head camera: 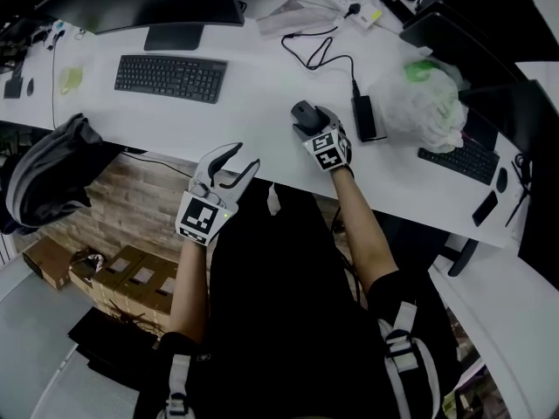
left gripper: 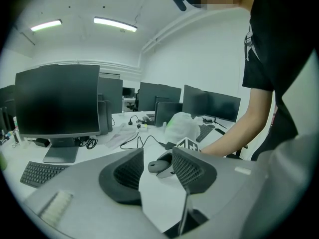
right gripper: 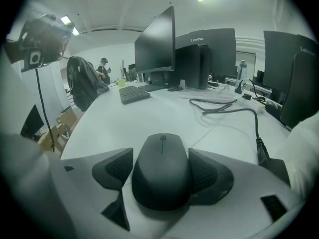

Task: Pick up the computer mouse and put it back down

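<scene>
Two grippers at near side of white desk. Left gripper: jaws partly apart, nothing between them, over desk's near rim. Right gripper: jaws spread wide around computer mouse, pads just beside its flanks, no squeeze evident. Mouse flat on desk, right of centre. Long axis runs near to far, wheel end pointing far and slightly left. Cardboard boxes on floor, near left: closed, contents unseen. White plastic bag, farther right on desk: something green inside at top.
</scene>
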Available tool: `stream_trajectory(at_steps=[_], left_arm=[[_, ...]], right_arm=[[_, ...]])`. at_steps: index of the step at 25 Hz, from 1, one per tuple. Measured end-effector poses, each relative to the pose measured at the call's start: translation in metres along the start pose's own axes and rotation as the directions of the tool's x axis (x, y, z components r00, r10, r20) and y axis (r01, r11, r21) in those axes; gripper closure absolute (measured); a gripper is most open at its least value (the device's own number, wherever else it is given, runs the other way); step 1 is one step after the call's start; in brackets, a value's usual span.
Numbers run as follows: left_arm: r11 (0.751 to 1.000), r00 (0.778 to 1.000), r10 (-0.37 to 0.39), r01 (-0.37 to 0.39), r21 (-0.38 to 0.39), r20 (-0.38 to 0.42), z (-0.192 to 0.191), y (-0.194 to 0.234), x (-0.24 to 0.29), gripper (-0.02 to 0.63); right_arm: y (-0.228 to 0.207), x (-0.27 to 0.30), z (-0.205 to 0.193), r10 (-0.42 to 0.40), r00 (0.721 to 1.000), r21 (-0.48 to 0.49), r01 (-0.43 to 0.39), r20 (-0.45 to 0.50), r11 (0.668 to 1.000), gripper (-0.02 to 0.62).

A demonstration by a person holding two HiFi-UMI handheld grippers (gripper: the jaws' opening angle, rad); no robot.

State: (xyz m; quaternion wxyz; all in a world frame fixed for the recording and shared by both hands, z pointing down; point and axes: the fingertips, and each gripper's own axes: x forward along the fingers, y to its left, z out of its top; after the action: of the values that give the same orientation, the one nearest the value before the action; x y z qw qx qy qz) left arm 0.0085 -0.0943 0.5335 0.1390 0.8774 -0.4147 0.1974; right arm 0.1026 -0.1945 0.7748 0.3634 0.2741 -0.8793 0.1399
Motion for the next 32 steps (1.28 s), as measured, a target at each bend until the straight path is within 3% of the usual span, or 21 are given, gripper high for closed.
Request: stream_trajectory(at_steps=[3, 7, 17, 21, 25, 32], left_arm=[[1.000, 1.000, -0.003, 0.003, 0.007, -0.005, 0.002, 0.000, -0.002, 0.433], [0.999, 1.000, -0.020, 0.020, 0.027, 0.002, 0.011, 0.001, 0.001, 0.433], [0.993, 0.995, -0.097, 0.095, 0.070, 0.031, 0.032, 0.002, 0.019, 0.433], [0.988, 0.990, -0.136, 0.133, 0.079, 0.034, 0.034, 0.004, 0.022, 0.433], [0.983, 0.986, -0.164, 0.160, 0.093, 0.037, 0.036, 0.010, 0.023, 0.433], [0.970, 0.972, -0.227, 0.219, 0.108, 0.063, 0.041, 0.019, 0.024, 0.450]], right_arm=[[0.006, 0.001, 0.000, 0.035, 0.999, 0.009, -0.036, 0.026, 0.999, 0.210], [0.004, -0.008, 0.004, 0.063, 0.994, 0.071, -0.070, 0.088, 0.995, 0.209], [-0.001, -0.052, -0.025, 0.007, 0.996, 0.206, -0.025, 0.087, 0.978, 0.244], [0.003, -0.065, -0.025, 0.011, 0.996, 0.241, -0.032, 0.088, 0.970, 0.386], [0.010, -0.073, -0.021, -0.004, 0.997, 0.233, -0.013, 0.072, 0.972, 0.578], [0.013, -0.098, 0.003, -0.075, 0.992, 0.212, 0.052, 0.101, 0.976, 0.592]])
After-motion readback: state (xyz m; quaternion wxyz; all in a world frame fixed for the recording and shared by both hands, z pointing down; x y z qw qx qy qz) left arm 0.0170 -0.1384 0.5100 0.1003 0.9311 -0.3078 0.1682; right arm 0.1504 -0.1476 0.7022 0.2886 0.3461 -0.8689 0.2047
